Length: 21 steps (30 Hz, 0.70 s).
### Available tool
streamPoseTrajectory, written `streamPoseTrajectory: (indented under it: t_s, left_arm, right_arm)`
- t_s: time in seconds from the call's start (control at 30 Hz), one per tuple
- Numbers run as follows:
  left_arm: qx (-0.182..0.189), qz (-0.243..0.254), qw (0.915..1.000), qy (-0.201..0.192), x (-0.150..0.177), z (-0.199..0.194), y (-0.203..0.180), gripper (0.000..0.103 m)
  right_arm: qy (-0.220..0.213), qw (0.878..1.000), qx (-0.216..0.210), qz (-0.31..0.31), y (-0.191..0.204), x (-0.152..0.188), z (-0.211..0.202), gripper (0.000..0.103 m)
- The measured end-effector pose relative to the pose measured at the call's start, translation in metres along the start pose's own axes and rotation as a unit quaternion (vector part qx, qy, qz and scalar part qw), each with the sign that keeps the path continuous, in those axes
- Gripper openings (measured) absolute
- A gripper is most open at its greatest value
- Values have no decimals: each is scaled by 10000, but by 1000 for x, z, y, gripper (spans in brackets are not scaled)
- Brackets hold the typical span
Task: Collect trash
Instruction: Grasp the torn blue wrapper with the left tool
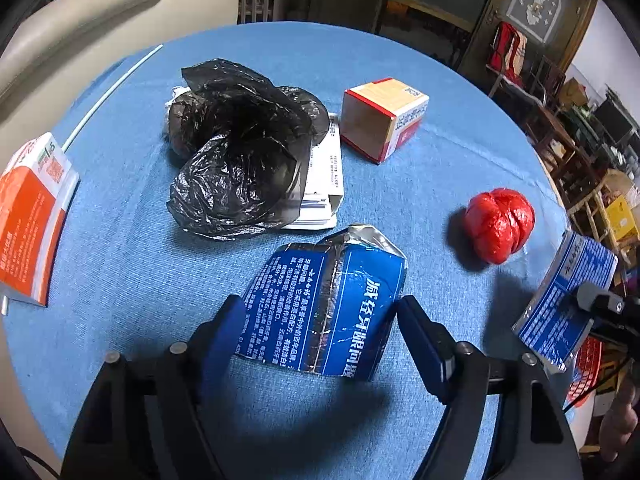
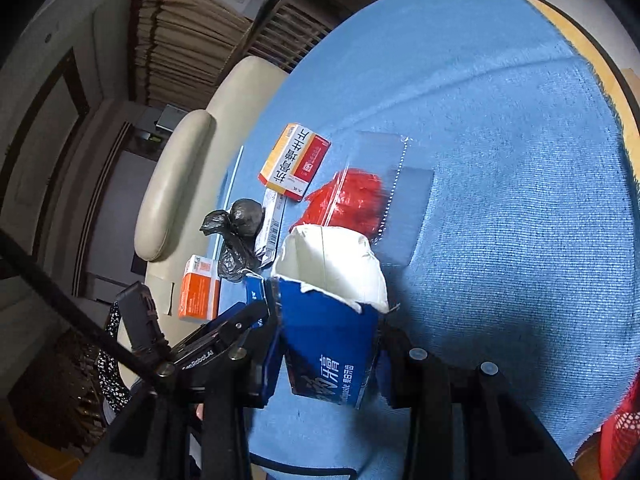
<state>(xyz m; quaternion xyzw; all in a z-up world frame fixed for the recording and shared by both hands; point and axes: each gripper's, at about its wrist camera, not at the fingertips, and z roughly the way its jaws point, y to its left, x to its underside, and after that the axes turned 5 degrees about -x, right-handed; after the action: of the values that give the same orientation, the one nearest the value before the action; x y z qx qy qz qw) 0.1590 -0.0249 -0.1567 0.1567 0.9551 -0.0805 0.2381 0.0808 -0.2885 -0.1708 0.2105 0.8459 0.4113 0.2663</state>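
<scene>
My left gripper is shut on a crushed blue toothpaste box, held just above the blue tablecloth. My right gripper is shut on a second torn blue toothpaste box with a white inside; it also shows in the left wrist view at the right edge. On the cloth lie a black plastic bag, a red crumpled wrapper, a red-and-yellow medicine box, an orange box and white papers.
A beige padded chair stands against the table's far left edge. A thin white stick lies on the cloth. A clear plastic bag lies by the red wrapper. A red mesh basket sits below the table's right edge.
</scene>
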Motion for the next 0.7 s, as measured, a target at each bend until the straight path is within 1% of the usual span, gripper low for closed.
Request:
streamPoseTrajectory:
  t_s: [0.23,0.33,0.37,0.4,0.47,0.53,0.6,0.67,0.7]
  left_arm:
    - [-42,138,9993,-344,9,4,-8,79]
    - [-11,92,9989,-461,14,2,-6,75]
    - [-22,99,9987,-508,10,0,-7,62]
    - [-136,101,9982,-570,9,-2,-7,47]
    - [43,-6,9986,-535,9,-6,-2,40]
    - [185,-141,9986,-483,8,-8,5,37]
    - [280,-273,9983,-437,11,-10,11,32]
    - [407,-296,9979,-415,15,-13,13,31]
    - [397,-255,9980,-415,18,-15,14,31]
  right_arm:
    - [50,9997,55,-222,7,6,5,42]
    - [27,9996,69,-258,9,8,3,42]
    - [15,9996,74,-269,10,8,2,42]
    - [-2,9996,77,-285,11,8,1,42]
    - [-24,9995,75,-316,12,8,0,42]
    - [-49,9992,83,-384,15,9,-2,42]
    - [-65,9989,114,-447,18,11,-3,42]
    - [-79,9985,143,-517,20,12,-4,41]
    - [-85,9983,168,-545,21,13,-5,42]
